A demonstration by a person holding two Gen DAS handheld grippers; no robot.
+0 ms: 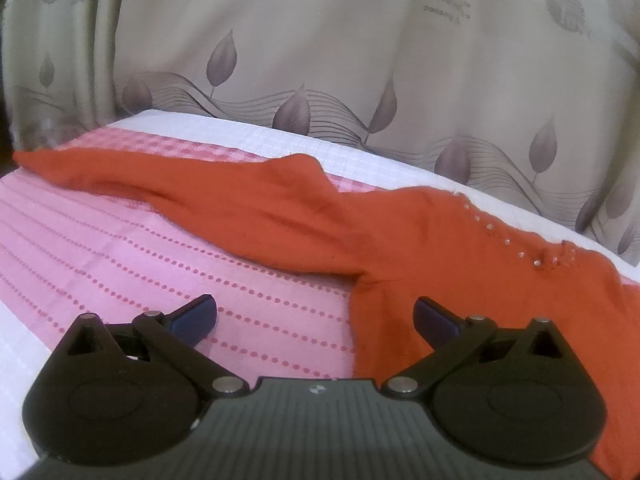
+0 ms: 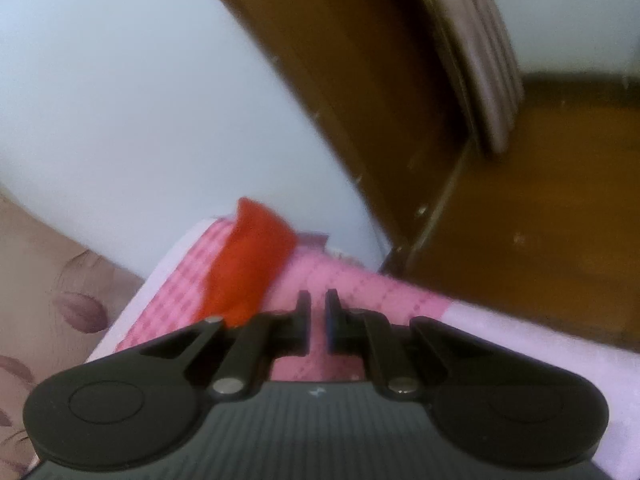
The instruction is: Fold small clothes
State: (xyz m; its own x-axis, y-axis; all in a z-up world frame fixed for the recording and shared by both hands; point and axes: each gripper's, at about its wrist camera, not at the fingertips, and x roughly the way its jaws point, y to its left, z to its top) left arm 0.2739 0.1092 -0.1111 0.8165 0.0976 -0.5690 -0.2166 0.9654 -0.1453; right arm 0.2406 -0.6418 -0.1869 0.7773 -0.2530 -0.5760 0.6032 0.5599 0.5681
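Note:
An orange long-sleeved top (image 1: 440, 248) with small studs near its neckline lies on the pink dotted cloth (image 1: 120, 248). One sleeve (image 1: 140, 176) stretches out to the far left. My left gripper (image 1: 316, 316) is open and empty, low over the garment's left side edge; its right finger is over the orange fabric and its left finger over the pink cloth. In the right wrist view, an orange sleeve end (image 2: 248, 264) lies on the pink cloth (image 2: 360, 292) just ahead and left of my right gripper (image 2: 318, 308). That gripper is nearly closed, with nothing between its fingers.
The pink cloth lies on a white textured bedcover (image 1: 280, 140). A beige curtain with a leaf print (image 1: 320, 60) hangs behind the bed. In the right wrist view there are a white wall (image 2: 140, 100), brown wooden furniture (image 2: 540, 220) and the bed's corner.

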